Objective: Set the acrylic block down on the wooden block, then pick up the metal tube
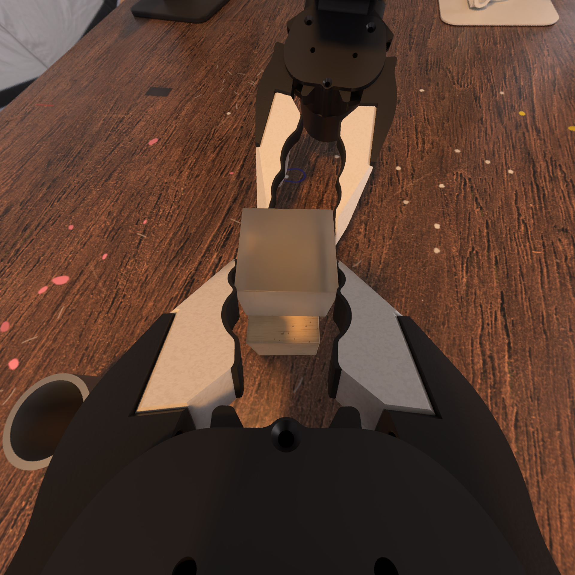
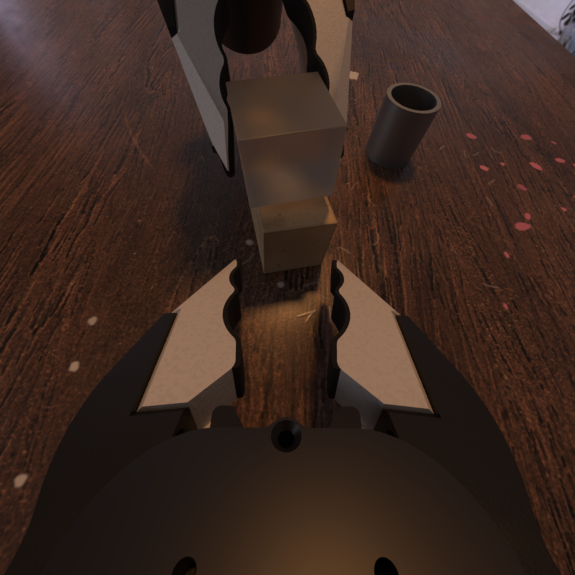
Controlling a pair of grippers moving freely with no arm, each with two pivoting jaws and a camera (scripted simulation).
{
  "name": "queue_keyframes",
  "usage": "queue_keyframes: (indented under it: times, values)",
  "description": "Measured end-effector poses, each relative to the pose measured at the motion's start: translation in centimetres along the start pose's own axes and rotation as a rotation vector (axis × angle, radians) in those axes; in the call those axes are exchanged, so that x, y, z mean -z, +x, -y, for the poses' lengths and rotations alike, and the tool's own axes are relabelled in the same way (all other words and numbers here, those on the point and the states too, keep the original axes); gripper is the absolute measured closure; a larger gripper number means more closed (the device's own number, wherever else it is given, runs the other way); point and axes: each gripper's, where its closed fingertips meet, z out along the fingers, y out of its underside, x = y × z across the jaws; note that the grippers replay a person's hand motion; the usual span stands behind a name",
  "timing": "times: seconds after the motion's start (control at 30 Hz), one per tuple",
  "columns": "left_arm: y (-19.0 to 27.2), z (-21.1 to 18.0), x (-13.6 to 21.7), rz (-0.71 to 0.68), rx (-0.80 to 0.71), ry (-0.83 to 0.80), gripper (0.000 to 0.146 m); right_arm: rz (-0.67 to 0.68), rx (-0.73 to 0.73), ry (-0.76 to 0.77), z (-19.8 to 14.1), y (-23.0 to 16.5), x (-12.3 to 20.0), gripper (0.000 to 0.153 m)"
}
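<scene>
My left gripper (image 1: 286, 270) is shut on the frosted acrylic block (image 1: 286, 258), with a fingertip on each side. It holds the block just above the smaller wooden block (image 1: 283, 337), which stands on the table. In the right wrist view the acrylic block (image 2: 286, 149) hangs over the wooden block (image 2: 295, 239), whose top partly shows. My right gripper (image 2: 286, 267) is open and empty, low over the table just short of the wooden block; it faces me in the left wrist view (image 1: 303, 202). The dark metal tube (image 2: 401, 124) stands upright beside the stack; it also shows in the left wrist view (image 1: 40, 420).
The brown wooden table (image 1: 466, 280) has paint flecks. A dark flat base (image 1: 177, 9) lies at the far left edge and a beige mat (image 1: 497, 12) at the far right. A white surface (image 1: 28, 40) lies beyond the table's left edge.
</scene>
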Motion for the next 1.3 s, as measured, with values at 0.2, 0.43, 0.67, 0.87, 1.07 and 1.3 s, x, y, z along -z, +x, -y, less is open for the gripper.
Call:
queue_keyframes:
  times: [0.2, 0.43, 0.67, 0.87, 1.07, 1.3]
  values:
    - [-0.2, 0.02, 0.06, 0.006, -0.002, 0.004, 0.086, 0.003, 0.001, -0.003, -0.04, -0.09, -0.02, 0.095]
    - [-0.48, -0.4, -0.14, 0.014, 0.0, -0.011, 0.086, 0.004, 0.001, -0.004, -0.05, -0.16, -0.01, 0.095]
    - [-0.48, -0.44, -0.16, 0.016, -0.005, -0.024, 0.086, 0.006, 0.0, -0.003, -0.04, -0.19, 0.02, 0.095]
    - [-0.5, -0.45, -0.14, 0.022, -0.007, -0.027, 0.087, 0.007, 0.0, -0.005, -0.07, -0.23, 0.02, 0.095]
    - [-0.49, -0.43, -0.15, 0.015, -0.007, -0.023, 0.087, 0.007, -0.002, -0.005, -0.09, -0.22, 0.01, 0.095]
    - [-0.76, -0.33, -0.13, 0.031, 0.006, -0.003, 0.073, 0.009, -0.002, -0.002, -0.06, -0.25, 0.05, 0.095]
